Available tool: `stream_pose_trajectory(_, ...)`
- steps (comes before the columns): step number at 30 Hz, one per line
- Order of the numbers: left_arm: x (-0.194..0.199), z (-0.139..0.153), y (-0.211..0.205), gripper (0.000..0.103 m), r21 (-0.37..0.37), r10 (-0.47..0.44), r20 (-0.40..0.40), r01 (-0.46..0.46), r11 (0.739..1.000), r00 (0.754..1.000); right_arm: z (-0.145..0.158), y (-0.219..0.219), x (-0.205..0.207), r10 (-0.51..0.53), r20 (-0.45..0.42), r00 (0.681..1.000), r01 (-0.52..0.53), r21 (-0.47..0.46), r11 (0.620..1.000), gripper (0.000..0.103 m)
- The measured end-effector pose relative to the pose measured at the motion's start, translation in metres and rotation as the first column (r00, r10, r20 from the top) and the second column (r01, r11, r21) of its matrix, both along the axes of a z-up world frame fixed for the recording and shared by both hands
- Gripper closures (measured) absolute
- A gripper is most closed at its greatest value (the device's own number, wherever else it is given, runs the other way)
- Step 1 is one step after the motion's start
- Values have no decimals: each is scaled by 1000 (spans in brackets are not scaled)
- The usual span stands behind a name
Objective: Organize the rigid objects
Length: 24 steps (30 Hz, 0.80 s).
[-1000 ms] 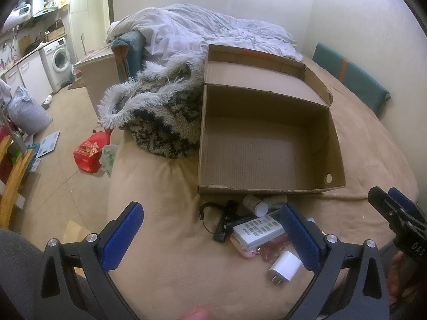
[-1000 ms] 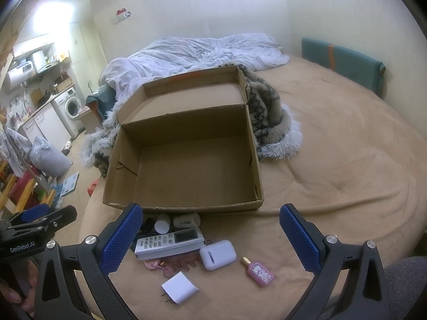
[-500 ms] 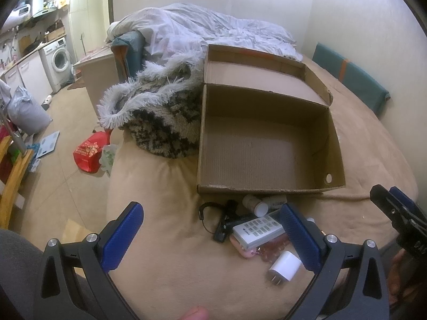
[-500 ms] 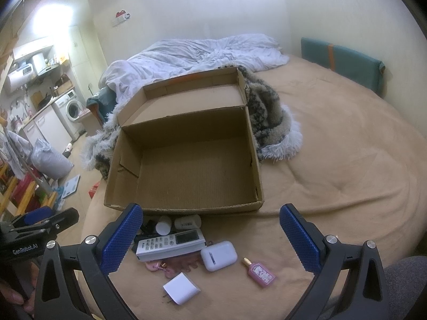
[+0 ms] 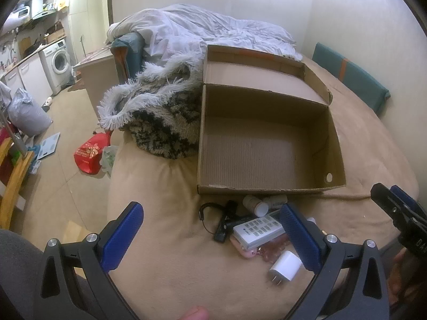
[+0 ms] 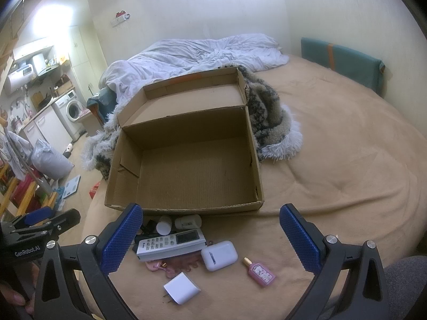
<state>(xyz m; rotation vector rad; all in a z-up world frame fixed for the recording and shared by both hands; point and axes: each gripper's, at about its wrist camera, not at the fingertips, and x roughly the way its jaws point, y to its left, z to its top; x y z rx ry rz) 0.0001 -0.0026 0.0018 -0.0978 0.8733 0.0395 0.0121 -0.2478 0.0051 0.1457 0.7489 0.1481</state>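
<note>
An open, empty cardboard box (image 6: 186,160) (image 5: 267,146) lies on the tan bed. In front of its near wall sits a small pile: a white remote (image 6: 170,242) (image 5: 257,229), two white pill bottles (image 6: 177,222) (image 5: 256,203), a white earbud case (image 6: 219,255), a pink perfume bottle (image 6: 260,270), a white charger plug (image 6: 181,288) (image 5: 285,265), a pink item (image 6: 170,264) under the remote, and a black strap object (image 5: 222,225). My right gripper (image 6: 210,242) is open above the pile, holding nothing. My left gripper (image 5: 210,236) is open too, just left of the pile.
A shaggy black-and-white throw (image 5: 160,112) and a white duvet (image 6: 200,53) lie beside and behind the box. A teal cushion (image 6: 341,56) leans on the wall. The bed edge drops to a floor with a red bag (image 5: 92,153) at left.
Both views have shifted only slightly; the right gripper has eased a little toward the pile. Nothing was picked up or moved.
</note>
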Motion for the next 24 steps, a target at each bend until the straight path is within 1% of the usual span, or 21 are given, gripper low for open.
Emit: stream_pose_trajectory(24,1,-1,1,1,0,2,-10,-2,1000,1000,-2,2,-4,2,-7,1000,-2,-13,1000,0)
